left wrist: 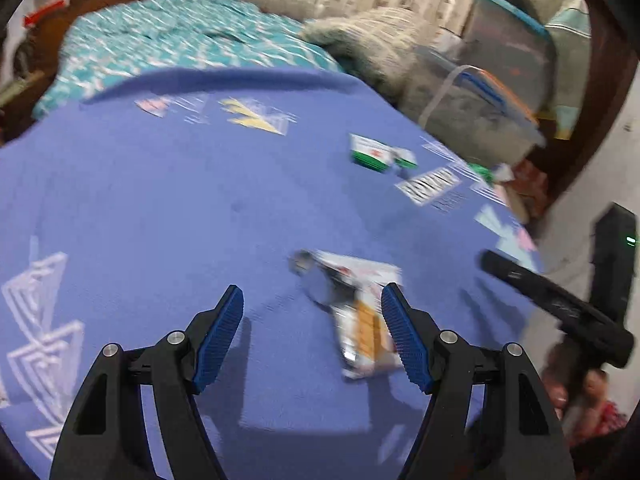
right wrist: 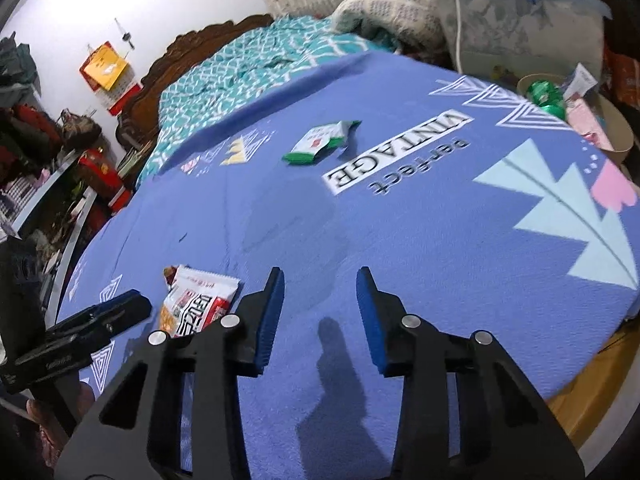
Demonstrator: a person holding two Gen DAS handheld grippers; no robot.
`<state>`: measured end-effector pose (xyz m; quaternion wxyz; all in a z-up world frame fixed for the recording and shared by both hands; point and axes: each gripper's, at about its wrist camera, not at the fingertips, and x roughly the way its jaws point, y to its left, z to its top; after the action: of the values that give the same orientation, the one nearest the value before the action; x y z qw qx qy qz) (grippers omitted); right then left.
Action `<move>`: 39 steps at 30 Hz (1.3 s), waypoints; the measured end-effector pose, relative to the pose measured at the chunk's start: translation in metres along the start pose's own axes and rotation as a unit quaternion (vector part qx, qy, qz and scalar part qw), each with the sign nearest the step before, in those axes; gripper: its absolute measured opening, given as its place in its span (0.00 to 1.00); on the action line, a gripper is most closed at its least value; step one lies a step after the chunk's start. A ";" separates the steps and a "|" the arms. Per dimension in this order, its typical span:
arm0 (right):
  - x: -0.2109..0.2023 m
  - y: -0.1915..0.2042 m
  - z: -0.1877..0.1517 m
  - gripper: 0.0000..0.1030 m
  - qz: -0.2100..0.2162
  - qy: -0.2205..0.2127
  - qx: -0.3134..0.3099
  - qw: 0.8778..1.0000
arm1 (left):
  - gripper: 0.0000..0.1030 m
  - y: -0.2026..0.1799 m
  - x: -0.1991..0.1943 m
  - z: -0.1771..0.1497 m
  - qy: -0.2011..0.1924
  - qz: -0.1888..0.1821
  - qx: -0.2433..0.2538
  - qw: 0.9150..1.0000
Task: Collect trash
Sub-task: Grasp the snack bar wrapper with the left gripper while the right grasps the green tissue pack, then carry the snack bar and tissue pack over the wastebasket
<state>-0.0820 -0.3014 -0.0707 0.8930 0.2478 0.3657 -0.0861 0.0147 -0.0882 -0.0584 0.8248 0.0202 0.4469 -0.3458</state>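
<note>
A green-and-white packet point(right wrist: 320, 142) is lying farther up the blue bedspread point(right wrist: 440, 240), near a bin point(right wrist: 618, 136) at the bed's edge. The left gripper point(left wrist: 312, 292) is hovering with jaws wide and empty — the orange-and-white snack wrapper point(left wrist: 360, 320) lying just beside its right jaw. The right gripper point(right wrist: 320, 276) is holding nothing, jaws partly open — wrapper off to its left.

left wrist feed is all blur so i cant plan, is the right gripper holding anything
Observer: No. In the right wrist view the right gripper is open, with only bare blue sheet showing between its fingers.
Operator: ok and wheres the bin, i only see a smear out at the right
Observer: A round tan bin sits just beyond the sheet's right edge, with shiny green wrappers already inside it.
</note>
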 end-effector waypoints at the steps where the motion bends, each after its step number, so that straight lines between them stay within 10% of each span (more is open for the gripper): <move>1: 0.002 0.001 -0.001 0.39 0.001 0.003 -0.003 1.000 | 0.66 -0.003 0.003 -0.002 0.007 -0.012 0.002 1.000; 9: 0.026 -0.003 0.058 0.48 -0.005 -0.010 -0.025 1.000 | 0.61 -0.037 0.033 -0.010 0.036 -0.006 0.031 0.999; 16: 0.104 -0.011 0.140 0.61 -0.010 0.033 -0.009 0.999 | 0.20 -0.039 0.037 -0.007 0.036 0.017 0.032 0.999; 22: 0.151 -0.006 0.151 0.16 0.003 0.075 0.002 0.997 | 0.17 -0.018 0.025 -0.003 0.030 0.022 -0.001 0.999; 30: 0.077 -0.024 0.117 0.12 0.027 0.024 -0.017 0.999 | 0.15 -0.012 0.011 0.021 0.014 0.023 -0.002 1.000; 39: -0.029 -0.116 0.070 0.12 -0.001 -0.066 0.032 0.997 | 0.15 -0.091 0.051 0.052 0.036 -0.021 0.080 0.996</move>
<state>-0.0989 -0.4379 -0.0523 0.9068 0.2691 0.3034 -0.1151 0.0172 -0.2029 -0.0407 0.7963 0.0892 0.4475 -0.3972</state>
